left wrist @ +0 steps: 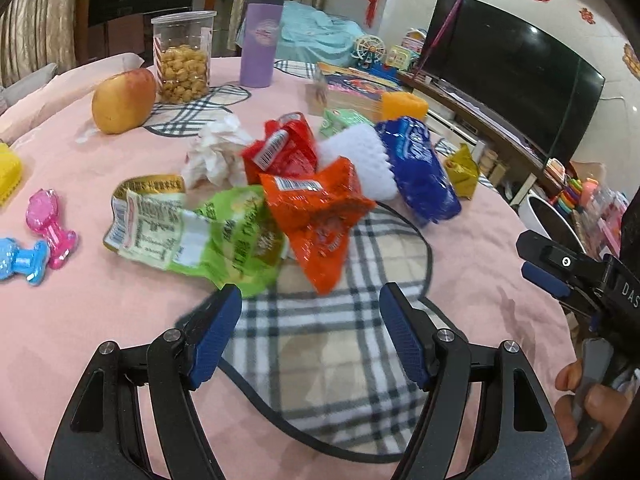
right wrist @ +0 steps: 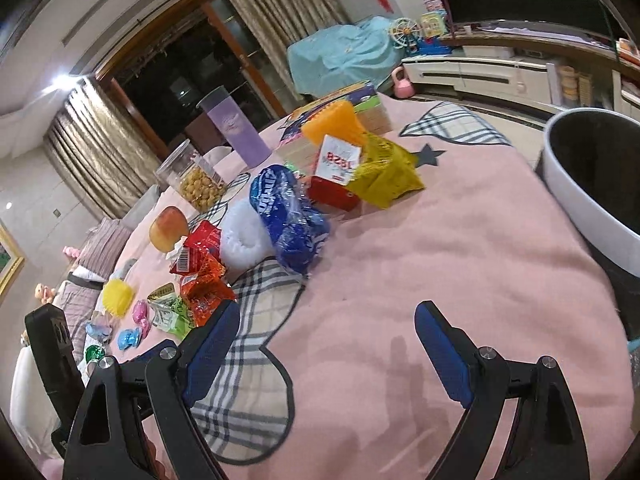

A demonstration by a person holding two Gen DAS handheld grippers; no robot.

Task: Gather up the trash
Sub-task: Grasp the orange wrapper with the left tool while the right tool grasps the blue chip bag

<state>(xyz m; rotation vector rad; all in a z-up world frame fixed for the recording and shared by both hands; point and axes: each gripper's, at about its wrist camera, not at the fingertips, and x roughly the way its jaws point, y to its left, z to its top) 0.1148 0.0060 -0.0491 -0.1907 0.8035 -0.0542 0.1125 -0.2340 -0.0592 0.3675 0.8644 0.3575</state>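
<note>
A heap of trash lies on the pink tablecloth (left wrist: 80, 320): a green snack bag (left wrist: 208, 236), an orange wrapper (left wrist: 316, 216), a red wrapper (left wrist: 280, 148), crumpled tissue (left wrist: 216, 152), white foam (left wrist: 360, 160), a blue wrapper (left wrist: 420, 168) and a yellow-green packet (left wrist: 464, 172). My left gripper (left wrist: 310, 300) is open just short of the green bag and orange wrapper, holding nothing. My right gripper (right wrist: 326, 316) is open over bare cloth, with the blue wrapper (right wrist: 288, 216) and yellow packet (right wrist: 384, 176) beyond it. It also shows as the right gripper (left wrist: 536, 258) at the left view's edge.
A white bin (right wrist: 580, 200) stands off the table's right edge. On the table are an apple (left wrist: 124, 100), a jar of snacks (left wrist: 182, 60), a purple tumbler (left wrist: 260, 36), a box of books (left wrist: 356, 88), an orange brush (left wrist: 404, 106) and small plastic toys (left wrist: 48, 224).
</note>
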